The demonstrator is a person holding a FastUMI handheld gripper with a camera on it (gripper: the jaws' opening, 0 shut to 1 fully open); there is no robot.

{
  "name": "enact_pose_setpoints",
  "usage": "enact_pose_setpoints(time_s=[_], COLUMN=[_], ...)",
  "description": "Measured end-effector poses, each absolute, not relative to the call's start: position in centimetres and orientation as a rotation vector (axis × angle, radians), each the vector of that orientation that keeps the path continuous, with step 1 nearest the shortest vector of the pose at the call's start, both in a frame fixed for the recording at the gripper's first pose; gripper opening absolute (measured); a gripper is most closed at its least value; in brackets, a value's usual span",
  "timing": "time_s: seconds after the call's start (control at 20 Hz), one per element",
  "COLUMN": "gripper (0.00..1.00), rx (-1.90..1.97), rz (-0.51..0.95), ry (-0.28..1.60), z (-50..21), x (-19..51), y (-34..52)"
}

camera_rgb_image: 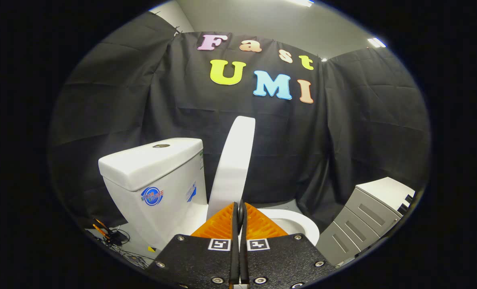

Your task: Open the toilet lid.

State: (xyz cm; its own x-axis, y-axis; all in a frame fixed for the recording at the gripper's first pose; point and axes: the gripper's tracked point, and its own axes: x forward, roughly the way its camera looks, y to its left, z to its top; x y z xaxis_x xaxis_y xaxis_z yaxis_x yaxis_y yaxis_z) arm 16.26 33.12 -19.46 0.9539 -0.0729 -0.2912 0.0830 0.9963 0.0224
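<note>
A: Gripper (pixel 240 214) first. How does it sit?

B: It points forward and slightly up toward the toilet, its two fingers (pixel 222 224) brought right together with only a thin dark seam between them. The lower edge of the toilet lid (pixel 234 164) meets that seam at the fingertips. Whether the fingers actually pinch the lid's edge or simply lie pressed together in front of it, I cannot tell.

A: And the lid's direction?

B: It stands raised, seen nearly edge-on. Its long axis runs up from the hinge end near the fingertips to a rounded top, leaning a little to the right against the black cloth wall (pixel 342 132). Its broad face turns toward the tank (pixel 158 180).

A: How does it look?

B: Plain glossy white, thin, smooth, with a curved upper end.

A: Place things by the tank.

B: The lid rises just to the right of the tank, close beside it. The tank is white, with a round button (pixel 161 145) on its top and stickers on its front and side. The bowl rim (pixel 302 224) curves out to the right of the tank, below the lid. Well to the right of that stands a grey drawer cabinet (pixel 366 216). Cables (pixel 114 237) lie on the floor at the tank's lower left.
</note>
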Motion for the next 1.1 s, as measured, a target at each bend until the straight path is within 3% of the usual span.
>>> enact_pose_setpoints(time_s=[1.1], gripper=[0.01], rx=[0.004], rz=[0.100], ry=[0.231], z=[-18.4], x=[17.6], y=[42.6])
